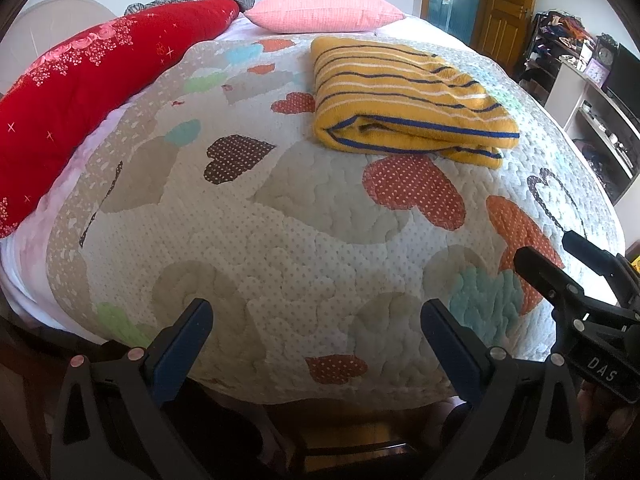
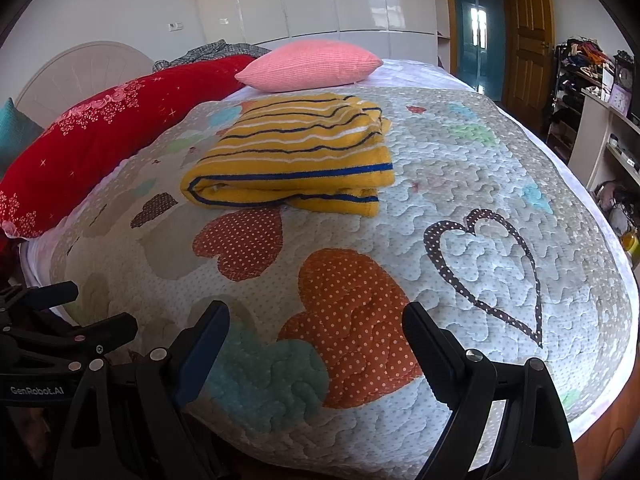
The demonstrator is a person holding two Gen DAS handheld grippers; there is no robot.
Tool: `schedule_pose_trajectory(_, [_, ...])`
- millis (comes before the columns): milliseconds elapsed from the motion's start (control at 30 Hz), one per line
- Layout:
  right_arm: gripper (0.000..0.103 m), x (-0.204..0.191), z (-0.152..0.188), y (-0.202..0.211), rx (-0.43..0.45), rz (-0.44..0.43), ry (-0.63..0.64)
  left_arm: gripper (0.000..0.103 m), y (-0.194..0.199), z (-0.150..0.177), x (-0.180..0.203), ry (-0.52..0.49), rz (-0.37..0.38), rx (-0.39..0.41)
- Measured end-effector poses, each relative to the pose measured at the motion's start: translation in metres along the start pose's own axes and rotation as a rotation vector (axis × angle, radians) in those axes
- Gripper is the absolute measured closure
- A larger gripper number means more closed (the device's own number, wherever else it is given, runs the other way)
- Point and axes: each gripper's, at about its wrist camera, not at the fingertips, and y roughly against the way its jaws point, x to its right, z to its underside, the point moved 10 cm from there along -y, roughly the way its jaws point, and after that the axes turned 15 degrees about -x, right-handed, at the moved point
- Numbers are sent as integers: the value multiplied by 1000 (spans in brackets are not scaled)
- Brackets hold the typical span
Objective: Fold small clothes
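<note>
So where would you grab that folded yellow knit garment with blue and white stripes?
Probably the folded yellow striped knit garment by its thick rolled near edge, coming in low from the front: that fold faces both open grippers, left gripper and right gripper.

Quilted bed [image 2: 480, 184], folded striped garment [image 2: 296, 152]
</note>
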Motion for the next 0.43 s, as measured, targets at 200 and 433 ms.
schedule_pose_trajectory(200, [12,-3,-1,-4,-4,0,15,0,-4,1,0,6,26,-6])
schedule_pose_trajectory(433, [12,-10,-6,-11,-16,5,56,0,-13,2,-1,6,45,-26])
